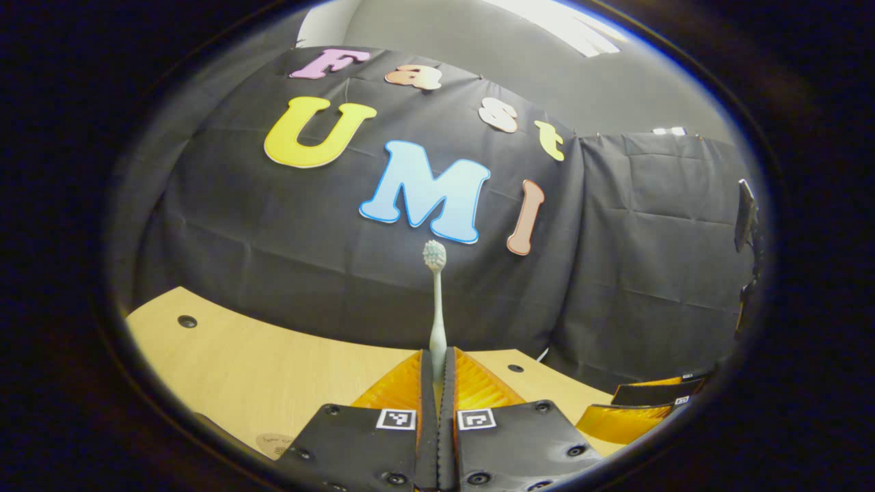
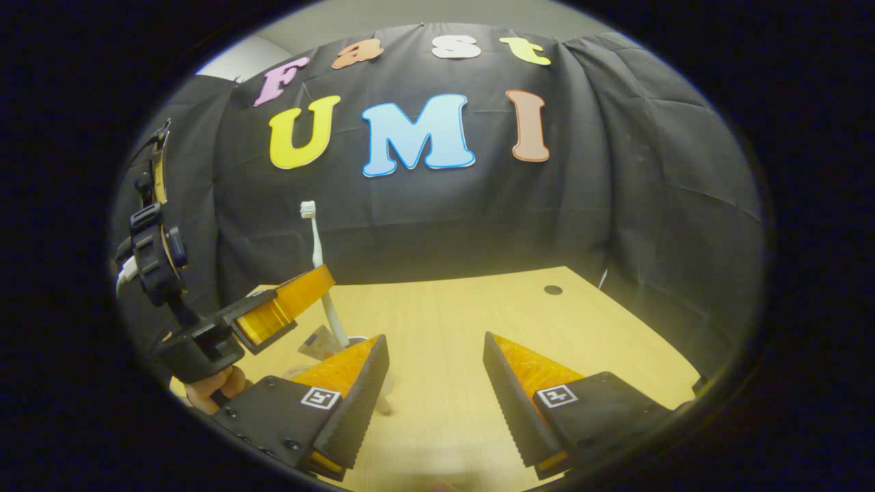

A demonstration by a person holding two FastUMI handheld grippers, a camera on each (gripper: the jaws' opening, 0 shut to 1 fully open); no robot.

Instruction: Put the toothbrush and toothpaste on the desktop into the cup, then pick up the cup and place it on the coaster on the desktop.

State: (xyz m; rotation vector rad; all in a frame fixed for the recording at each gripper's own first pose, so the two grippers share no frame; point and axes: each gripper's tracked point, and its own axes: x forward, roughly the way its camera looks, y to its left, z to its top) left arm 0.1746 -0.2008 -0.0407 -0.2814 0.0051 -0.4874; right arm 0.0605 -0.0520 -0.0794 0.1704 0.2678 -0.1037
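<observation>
You are holding one toothbrush point(image 1: 435, 301) upright in your left tool point(image 1: 437, 372), whose two fingers are pressing together on the lower handle, the bristle head standing high against the black cloth wall point(image 1: 287, 239). The wooden worktop point(image 1: 260, 369) is lying below, with two dark round holes showing in it.

In the right gripper view, going left to right, your left tool point(image 2: 273, 311) is sitting at the left edge with the same single toothbrush point(image 2: 318, 260) rising from it. Just right of that, something pale is peeking from behind a finger, too hidden to name. Your right tool point(image 2: 435, 379) is hanging wide open above the bare worktop point(image 2: 444, 307), its two fingers well apart and gripping nothing.
</observation>
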